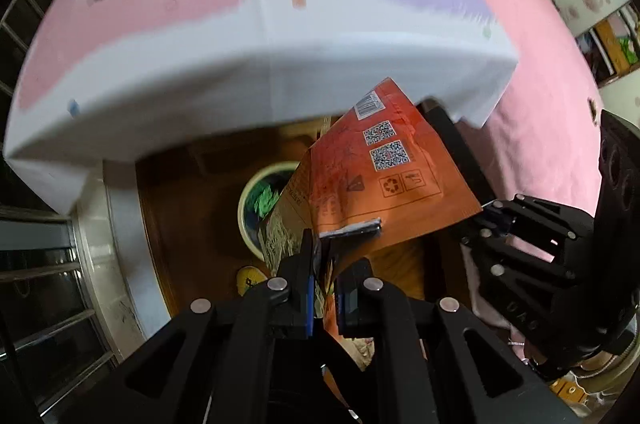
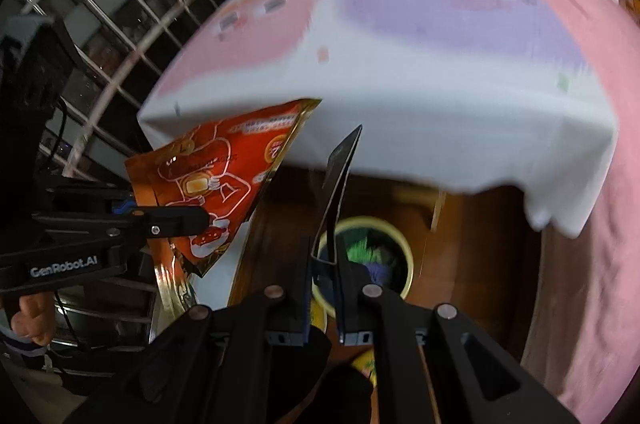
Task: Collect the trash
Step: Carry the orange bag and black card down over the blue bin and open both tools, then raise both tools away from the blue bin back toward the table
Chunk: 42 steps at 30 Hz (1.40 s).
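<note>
The left gripper (image 1: pixel 324 288) is clamping shut on the lower edge of an orange snack packet (image 1: pixel 376 175), so the empty wrapper is standing up above its fingers, just off the front edge of the cloth-covered table (image 1: pixel 256 79) rather than lying on it. Below, on the brown floor (image 1: pixel 188 207), a round bin (image 2: pixel 404 244) with coloured scraps inside is sitting past the table's front edge, probably where the packet is meant to drop. The right gripper (image 2: pixel 323 288) is pinching closed on a thin dark wrapper (image 2: pixel 340 167), holding it directly above the bin's rim.
</note>
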{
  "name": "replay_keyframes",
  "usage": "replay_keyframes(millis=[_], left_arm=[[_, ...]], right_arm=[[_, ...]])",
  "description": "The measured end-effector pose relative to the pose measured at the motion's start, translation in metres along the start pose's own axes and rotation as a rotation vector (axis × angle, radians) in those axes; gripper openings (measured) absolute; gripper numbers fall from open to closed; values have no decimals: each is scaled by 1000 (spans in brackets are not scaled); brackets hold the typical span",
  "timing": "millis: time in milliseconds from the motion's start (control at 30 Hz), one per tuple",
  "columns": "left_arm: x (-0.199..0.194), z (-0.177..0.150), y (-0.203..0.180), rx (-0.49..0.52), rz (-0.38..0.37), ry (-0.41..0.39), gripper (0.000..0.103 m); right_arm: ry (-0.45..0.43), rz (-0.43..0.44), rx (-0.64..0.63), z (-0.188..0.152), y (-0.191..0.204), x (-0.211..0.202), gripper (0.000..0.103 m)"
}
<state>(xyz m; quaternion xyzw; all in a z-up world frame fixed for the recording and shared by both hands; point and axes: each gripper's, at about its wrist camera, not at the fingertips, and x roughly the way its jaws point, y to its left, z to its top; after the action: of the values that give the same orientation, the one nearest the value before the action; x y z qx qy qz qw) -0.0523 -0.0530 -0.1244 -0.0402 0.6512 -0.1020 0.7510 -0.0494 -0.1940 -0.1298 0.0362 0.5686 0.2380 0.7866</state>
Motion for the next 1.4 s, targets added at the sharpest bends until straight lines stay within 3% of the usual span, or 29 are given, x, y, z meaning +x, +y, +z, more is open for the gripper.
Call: replay_keyframes(millis=[267, 567, 633, 700, 733, 800, 833, 900, 967, 1400], left_arm=[[126, -16, 25, -36, 10, 112, 6], [250, -14, 46, -33, 18, 161, 6], [273, -13, 46, -16, 25, 174, 9], [287, -12, 51, -8, 36, 172, 27], [291, -12, 57, -6, 45, 165, 36], [294, -9, 63, -17, 63, 138, 81], [294, -7, 66, -28, 66, 126, 87], [293, -3, 71, -50, 56, 114, 89], [291, 1, 76, -56, 61, 111, 89], [238, 4, 84, -78, 124, 65, 90]], right_arm=[[120, -52, 81, -43, -32, 114, 9], [196, -98, 129, -62, -73, 238, 9], [201, -98, 125, -64, -77, 257, 9], [207, -91, 121, -65, -82, 272, 9], [205, -93, 122, -65, -84, 279, 9], [206, -98, 119, -65, -88, 289, 15], [207, -99, 118, -65, -88, 292, 19], [204, -88, 127, -63, -91, 293, 34], [192, -85, 126, -60, -91, 290, 41], [156, -115, 173, -46, -91, 245, 42]])
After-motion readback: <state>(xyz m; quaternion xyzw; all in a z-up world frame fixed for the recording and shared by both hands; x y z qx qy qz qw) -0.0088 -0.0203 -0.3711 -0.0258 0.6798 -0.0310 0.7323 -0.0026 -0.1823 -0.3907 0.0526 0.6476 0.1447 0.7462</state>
